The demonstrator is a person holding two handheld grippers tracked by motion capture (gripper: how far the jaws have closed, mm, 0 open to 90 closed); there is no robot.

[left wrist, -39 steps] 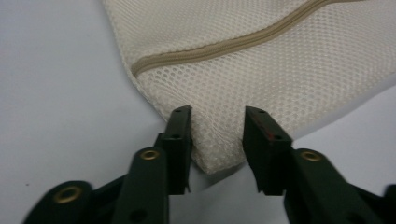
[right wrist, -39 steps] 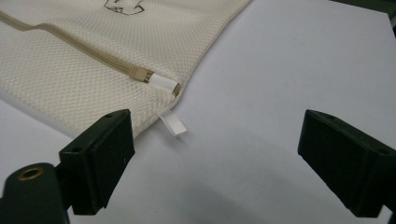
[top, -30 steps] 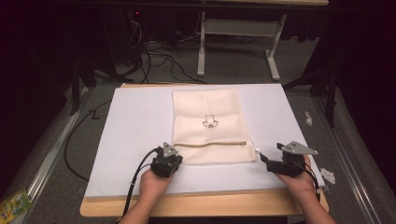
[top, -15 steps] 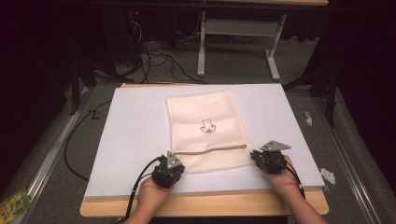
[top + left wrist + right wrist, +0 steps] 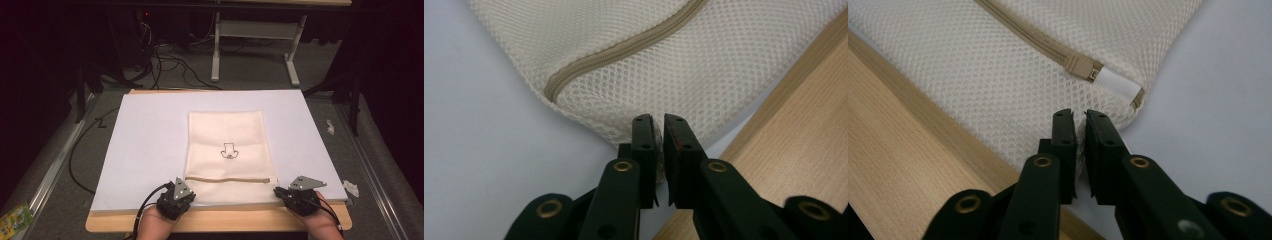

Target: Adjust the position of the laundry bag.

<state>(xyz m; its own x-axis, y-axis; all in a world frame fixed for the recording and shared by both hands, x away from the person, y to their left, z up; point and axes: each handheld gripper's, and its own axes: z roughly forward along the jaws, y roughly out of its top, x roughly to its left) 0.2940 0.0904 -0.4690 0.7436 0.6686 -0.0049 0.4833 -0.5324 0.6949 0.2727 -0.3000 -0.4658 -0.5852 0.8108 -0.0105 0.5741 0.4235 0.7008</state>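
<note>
1 mesh bag (image 5: 226,150) | left gripper (image 5: 181,192) pinching its corner | right gripper (image 5: 281,192) pinching other corner

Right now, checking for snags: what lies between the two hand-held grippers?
In the high view, the mesh bag's near edge spans from left hand-held gripper to right hand-held gripper, on the white mat.
</note>
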